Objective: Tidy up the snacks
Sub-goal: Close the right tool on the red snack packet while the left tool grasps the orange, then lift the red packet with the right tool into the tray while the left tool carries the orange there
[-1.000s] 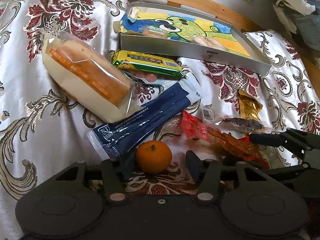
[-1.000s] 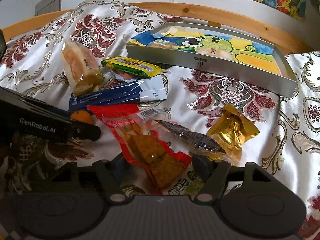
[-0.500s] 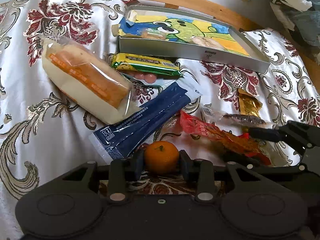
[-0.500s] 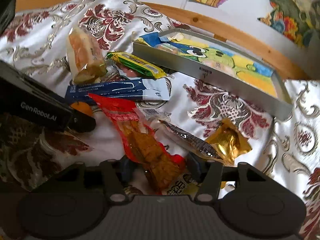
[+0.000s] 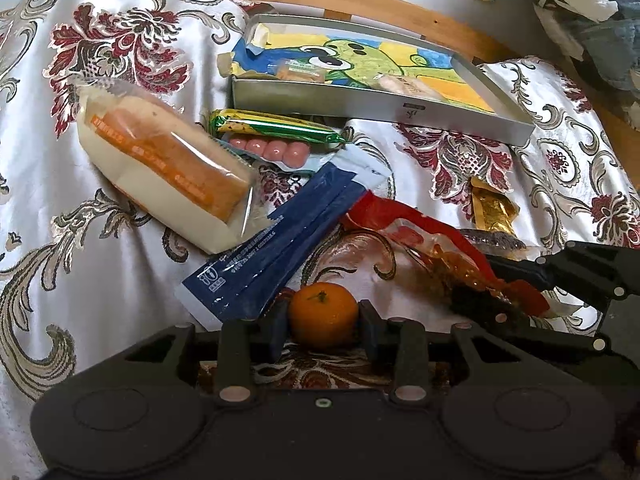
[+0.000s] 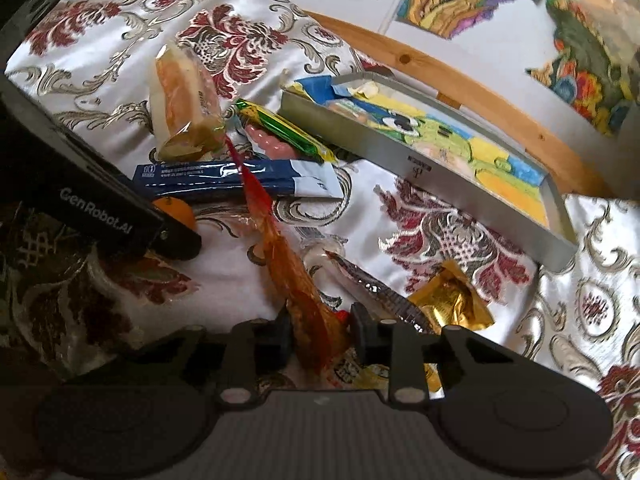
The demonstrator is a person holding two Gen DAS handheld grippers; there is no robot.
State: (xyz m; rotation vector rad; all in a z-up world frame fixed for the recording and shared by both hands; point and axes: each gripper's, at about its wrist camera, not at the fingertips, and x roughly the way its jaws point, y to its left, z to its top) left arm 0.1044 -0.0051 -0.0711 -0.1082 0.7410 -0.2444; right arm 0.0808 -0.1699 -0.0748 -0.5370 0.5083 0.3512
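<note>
Left claw [image 5: 323, 326] grips the mandarin [image 5: 323, 315]; right wrist view shows it half-hidden.

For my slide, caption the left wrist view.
Left gripper clamps a small orange beside scattered snack packets, tray waiting behind.

The bed cloth [image 5: 60, 240] on the left is bare, with room to pass. In the middle, the bread bag [image 5: 168, 164], blue packet [image 5: 276, 248] and red packet [image 5: 436, 248] crowd together before the tin tray [image 5: 380, 104].
</note>
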